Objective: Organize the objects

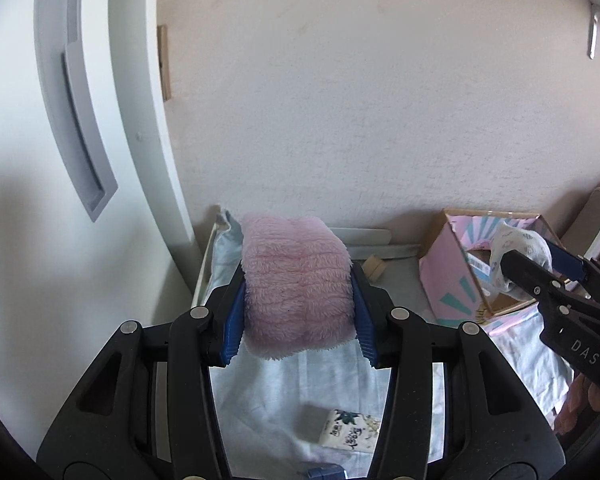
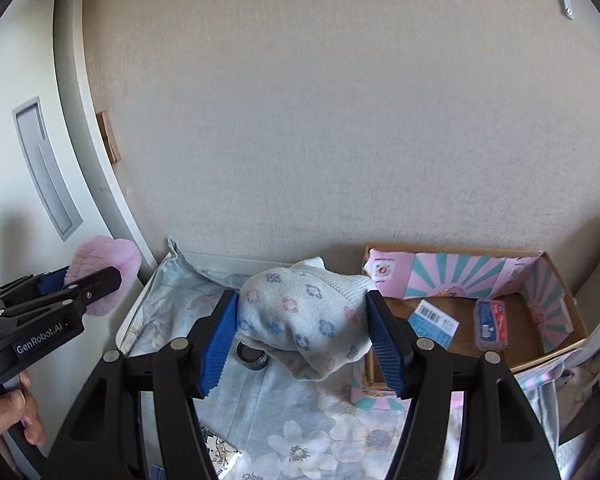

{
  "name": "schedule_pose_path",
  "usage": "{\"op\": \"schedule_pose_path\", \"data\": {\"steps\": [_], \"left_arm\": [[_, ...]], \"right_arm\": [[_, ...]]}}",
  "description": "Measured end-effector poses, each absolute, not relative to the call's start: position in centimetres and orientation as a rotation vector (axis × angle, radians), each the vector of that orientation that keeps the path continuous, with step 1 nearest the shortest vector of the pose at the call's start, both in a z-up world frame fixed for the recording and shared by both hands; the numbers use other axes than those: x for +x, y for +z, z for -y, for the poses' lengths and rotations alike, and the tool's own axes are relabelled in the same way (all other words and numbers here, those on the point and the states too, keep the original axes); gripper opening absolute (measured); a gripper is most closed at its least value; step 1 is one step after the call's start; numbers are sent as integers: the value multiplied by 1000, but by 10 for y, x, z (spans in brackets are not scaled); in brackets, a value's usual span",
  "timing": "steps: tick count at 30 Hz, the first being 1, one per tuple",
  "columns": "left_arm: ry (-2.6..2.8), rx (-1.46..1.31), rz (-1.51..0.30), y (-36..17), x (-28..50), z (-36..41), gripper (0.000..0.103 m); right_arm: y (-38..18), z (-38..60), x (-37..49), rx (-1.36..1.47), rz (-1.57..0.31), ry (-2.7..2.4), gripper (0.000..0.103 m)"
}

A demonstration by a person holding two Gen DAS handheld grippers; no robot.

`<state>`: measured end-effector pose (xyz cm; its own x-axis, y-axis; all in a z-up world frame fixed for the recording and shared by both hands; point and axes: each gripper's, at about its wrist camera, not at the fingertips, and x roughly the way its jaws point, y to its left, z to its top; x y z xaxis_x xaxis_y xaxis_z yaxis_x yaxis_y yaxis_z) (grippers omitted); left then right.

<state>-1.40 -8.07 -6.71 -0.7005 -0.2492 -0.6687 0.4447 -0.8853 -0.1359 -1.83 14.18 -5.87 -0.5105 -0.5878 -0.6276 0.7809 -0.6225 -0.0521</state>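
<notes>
Pink fluffy cloth (image 1: 296,280) fills the gap between the blue pads (image 1: 233,320) of the left gripper (image 1: 298,312), clamped from both sides and held up in the air above a bed covered with a pale floral sheet (image 1: 300,384); the bundle hangs in front of the beige wall, close to the white cabinet (image 1: 28,240) with its grey recessed handle at the bed's far left corner. The right gripper (image 2: 302,332) is likewise closed on a soft thing — a white knitted piece with small blue and pink flowers (image 2: 304,312), squeezed between its pads and drooping below them, clear of the sheet. Under that knit, a small dark round object (image 2: 252,356) rests on the sheet. At the far right corner of the bed stands an open cardboard box (image 2: 552,308) with pink and teal rays on its walls; inside it lie a blue-and-white packet (image 2: 434,322) and a clear pack with a red and blue label (image 2: 491,326), side by side but apart. Near the bed's front edge lies a small printed tissue pack (image 1: 350,432). A hand (image 2: 16,412) grips the handle of the left gripper at the lower left of the right wrist view — only fingers show
</notes>
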Motion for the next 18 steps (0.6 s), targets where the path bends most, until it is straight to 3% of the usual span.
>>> {"op": "schedule_pose_path", "data": {"steps": [18], "left_arm": [[-2641, 960, -361, -34, -35, 34, 43]], "right_arm": [[-27, -189, -54, 733, -387, -2203, 59]]}}
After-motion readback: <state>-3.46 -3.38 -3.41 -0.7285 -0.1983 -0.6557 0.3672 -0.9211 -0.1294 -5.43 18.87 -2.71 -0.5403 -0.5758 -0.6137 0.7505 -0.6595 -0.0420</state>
